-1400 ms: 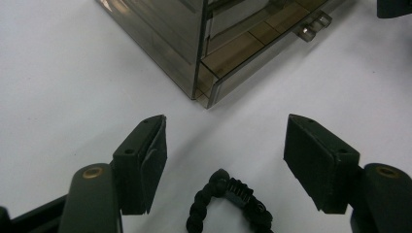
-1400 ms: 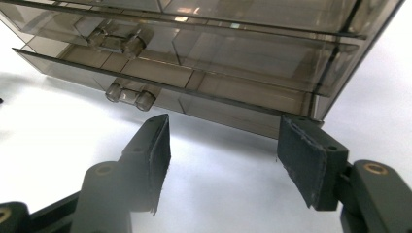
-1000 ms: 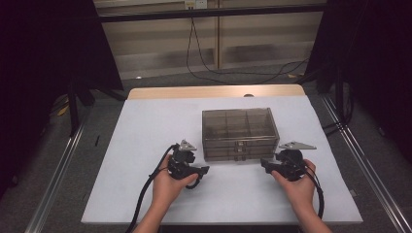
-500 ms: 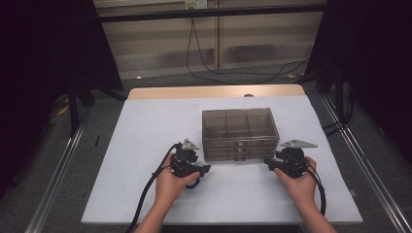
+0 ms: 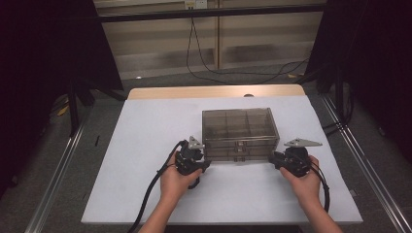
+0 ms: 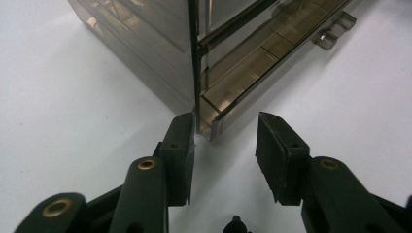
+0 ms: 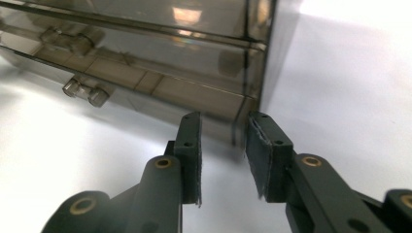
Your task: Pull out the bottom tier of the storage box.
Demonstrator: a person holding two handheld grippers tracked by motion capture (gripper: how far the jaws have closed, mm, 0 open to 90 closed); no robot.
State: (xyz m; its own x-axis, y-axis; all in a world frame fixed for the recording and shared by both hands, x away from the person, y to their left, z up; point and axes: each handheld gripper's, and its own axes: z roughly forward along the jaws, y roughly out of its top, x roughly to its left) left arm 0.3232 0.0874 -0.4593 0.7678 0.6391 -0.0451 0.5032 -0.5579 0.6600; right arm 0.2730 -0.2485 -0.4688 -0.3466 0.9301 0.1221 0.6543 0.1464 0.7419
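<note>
Currently one smoky drawer box (image 5: 240,133) on one white table (image 5: 145,145), two claws, left claw (image 6: 224,145) and right claw (image 7: 223,145), each parted, closing around a front corner

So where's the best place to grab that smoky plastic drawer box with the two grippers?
Take the drawer box by its two front vertical corners, coming in low from the near side. Each corner is a thin upright edge that fits between the jaws. The left gripper and the right gripper already straddle them. Avoid the small drawer knobs: pulling those would probably slide a drawer out.
</note>
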